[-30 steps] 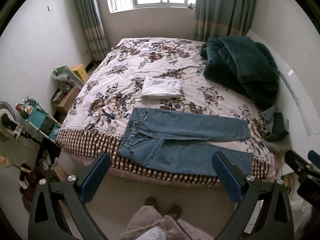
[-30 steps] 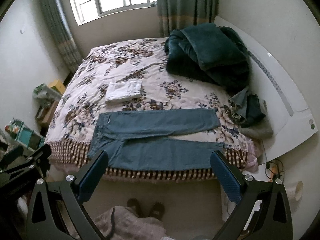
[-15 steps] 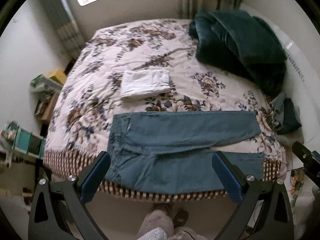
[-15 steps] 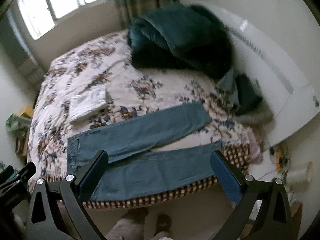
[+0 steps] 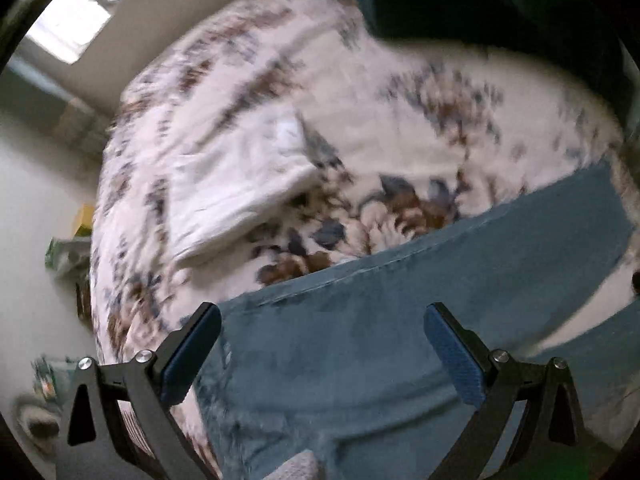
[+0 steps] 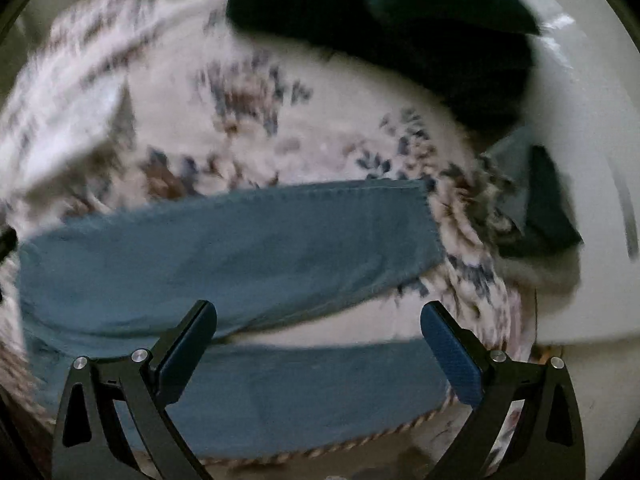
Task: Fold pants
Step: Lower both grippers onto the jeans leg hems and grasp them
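Note:
Blue jeans (image 5: 360,344) lie flat across the near edge of the floral bed (image 5: 400,128), waist to the left, legs running right. My left gripper (image 5: 320,352) is open and empty just above the waist end. In the right wrist view the two legs (image 6: 240,248) lie apart with a strip of bedcover between them, and the far leg's cuff (image 6: 428,216) is ahead. My right gripper (image 6: 316,340) is open and empty above the legs. Both views are blurred by motion.
A folded white garment (image 5: 236,184) lies on the bed beyond the waist. A dark green blanket (image 6: 400,32) is heaped at the back right, with small dark clothes (image 6: 536,208) by the white headboard (image 6: 592,160).
Both grippers have moved forward and down from standing height to just over the jeans. The jaws have stayed open.

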Action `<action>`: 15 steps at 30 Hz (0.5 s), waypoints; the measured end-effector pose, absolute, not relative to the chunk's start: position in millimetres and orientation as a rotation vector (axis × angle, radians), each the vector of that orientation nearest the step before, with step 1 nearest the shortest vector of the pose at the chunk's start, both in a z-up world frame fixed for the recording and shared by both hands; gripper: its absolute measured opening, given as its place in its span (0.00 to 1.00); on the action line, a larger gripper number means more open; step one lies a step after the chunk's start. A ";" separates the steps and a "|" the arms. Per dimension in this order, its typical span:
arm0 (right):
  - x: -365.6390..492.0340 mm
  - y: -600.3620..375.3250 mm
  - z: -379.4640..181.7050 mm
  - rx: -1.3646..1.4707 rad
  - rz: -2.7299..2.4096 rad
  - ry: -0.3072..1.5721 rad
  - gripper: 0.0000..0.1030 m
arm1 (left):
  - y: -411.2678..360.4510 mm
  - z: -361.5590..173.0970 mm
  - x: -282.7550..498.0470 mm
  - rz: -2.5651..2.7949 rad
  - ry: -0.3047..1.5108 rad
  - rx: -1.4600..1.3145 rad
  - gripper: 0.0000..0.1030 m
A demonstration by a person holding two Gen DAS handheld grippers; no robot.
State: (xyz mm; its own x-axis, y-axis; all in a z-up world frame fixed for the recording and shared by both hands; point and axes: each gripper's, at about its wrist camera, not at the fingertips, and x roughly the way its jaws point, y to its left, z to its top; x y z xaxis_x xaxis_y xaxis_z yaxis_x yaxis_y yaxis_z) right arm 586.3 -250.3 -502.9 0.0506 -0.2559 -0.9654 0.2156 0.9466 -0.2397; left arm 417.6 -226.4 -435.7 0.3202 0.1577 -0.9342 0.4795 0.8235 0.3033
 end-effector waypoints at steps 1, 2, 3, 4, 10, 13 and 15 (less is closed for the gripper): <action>601.2 -256.7 -529.7 -0.095 -0.340 1.513 1.00 | -233.8 -459.4 424.9 -0.240 1.268 0.639 1.00; 619.4 -261.3 -560.3 -0.166 -0.301 1.558 1.00 | -241.2 -486.6 436.2 -0.256 1.296 0.672 1.00; 631.3 -261.2 -580.8 -0.220 -0.275 1.583 1.00 | -246.2 -504.1 441.8 -0.262 1.309 0.700 1.00; 648.7 -261.8 -609.6 -0.307 -0.230 1.608 1.00 | -249.8 -518.1 447.6 -0.269 1.318 0.727 1.00; 702.6 -253.2 -721.5 -0.686 0.037 1.661 1.00 | -276.8 -606.3 475.3 -0.365 1.397 0.869 1.00; 724.6 -256.0 -751.7 -0.657 0.134 1.695 0.99 | -277.8 -628.6 480.6 -0.410 1.421 0.869 0.99; 733.3 -257.5 -758.1 -0.613 0.202 1.706 0.87 | -274.0 -627.2 483.1 -0.476 1.440 0.799 0.74</action>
